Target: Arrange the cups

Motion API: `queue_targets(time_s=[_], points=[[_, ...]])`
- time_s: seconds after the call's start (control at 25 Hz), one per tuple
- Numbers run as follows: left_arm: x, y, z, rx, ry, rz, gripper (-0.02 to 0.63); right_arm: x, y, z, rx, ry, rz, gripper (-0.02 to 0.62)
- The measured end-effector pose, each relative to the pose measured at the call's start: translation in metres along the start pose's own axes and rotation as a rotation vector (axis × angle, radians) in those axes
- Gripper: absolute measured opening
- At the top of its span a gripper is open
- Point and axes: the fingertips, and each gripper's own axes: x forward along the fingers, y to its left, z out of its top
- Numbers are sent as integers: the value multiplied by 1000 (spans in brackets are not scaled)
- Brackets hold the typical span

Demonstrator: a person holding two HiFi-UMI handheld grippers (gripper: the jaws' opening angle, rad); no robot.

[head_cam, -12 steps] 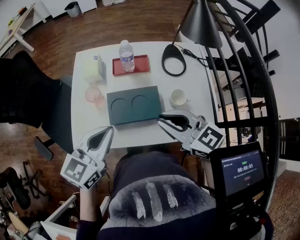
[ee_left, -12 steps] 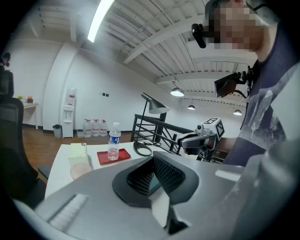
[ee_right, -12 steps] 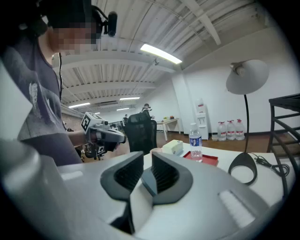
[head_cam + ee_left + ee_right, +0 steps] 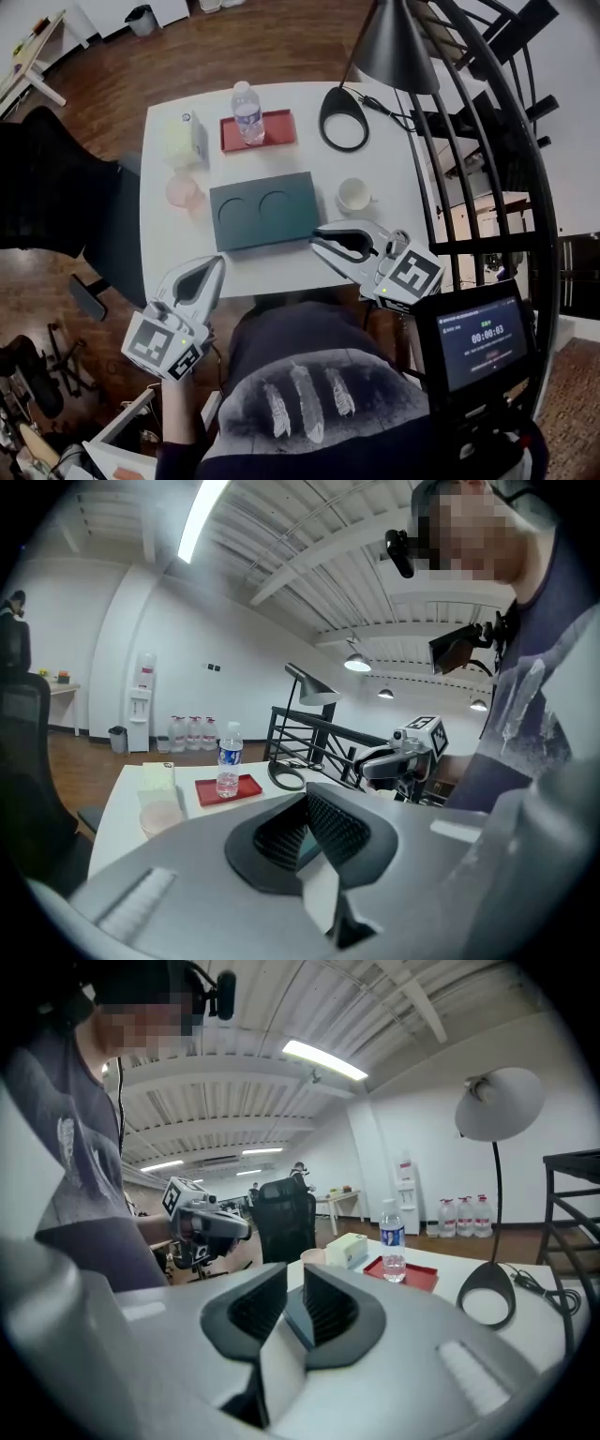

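Note:
A pink cup (image 4: 184, 191) stands on the white table (image 4: 375, 159) left of a dark teal holder (image 4: 262, 210) with two round recesses. On the holder's right a white cup (image 4: 354, 195) rests on the table. My left gripper (image 4: 216, 266) hovers off the table's near edge, shut and empty. My right gripper (image 4: 319, 242) floats over the near edge just below the holder's right corner, its jaws a narrow gap apart with nothing between them. The left gripper view shows its jaws (image 4: 307, 808) closed and the pink cup (image 4: 159, 815) ahead. In the right gripper view, the pink cup (image 4: 312, 1257) sits beyond the gripper (image 4: 295, 1283).
At the far side sit a red tray (image 4: 272, 131) holding a water bottle (image 4: 247, 112), a pale tissue box (image 4: 184, 139), and a lamp's ring base (image 4: 343, 117) under its grey shade (image 4: 394, 47). Black railing (image 4: 487, 169) runs along the right. An office chair (image 4: 56, 187) stands left.

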Motion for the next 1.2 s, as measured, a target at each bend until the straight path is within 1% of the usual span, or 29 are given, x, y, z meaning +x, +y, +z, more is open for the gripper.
queue_targets(time_s=[0.16,0.32,0.4,0.56,0.6,0.68,0.76,0.88,0.96,1.2], points=[[-2,1,0,-4,3,-1,0,-1,-1,-8,-17,33,-1,55],[-4,1,-2,-4,9,3,0,-6,-8,-14,-43,58,-31,55],[0,-2,-1,-2,13,3,0,-15,-20,-12,-58,64,-58,55],[16,-7,9,-5,23,10,0,-43,-57,-8,-79,89,-108,56],[19,-8,10,-5,24,12,0,-49,-63,-8,-82,92,-116,71],[24,-9,12,-5,24,8,0,-56,-73,-8,-93,103,-126,72],[33,-7,15,5,35,-3,0,-57,-81,-10,-109,124,-127,72],[46,-1,21,59,65,-5,0,-52,-91,-17,-133,155,-118,72],[53,-1,27,85,68,-9,0,-49,-99,-21,-149,174,-114,72],[64,-11,29,88,74,-24,0,-37,-127,-36,-206,266,-87,72]])
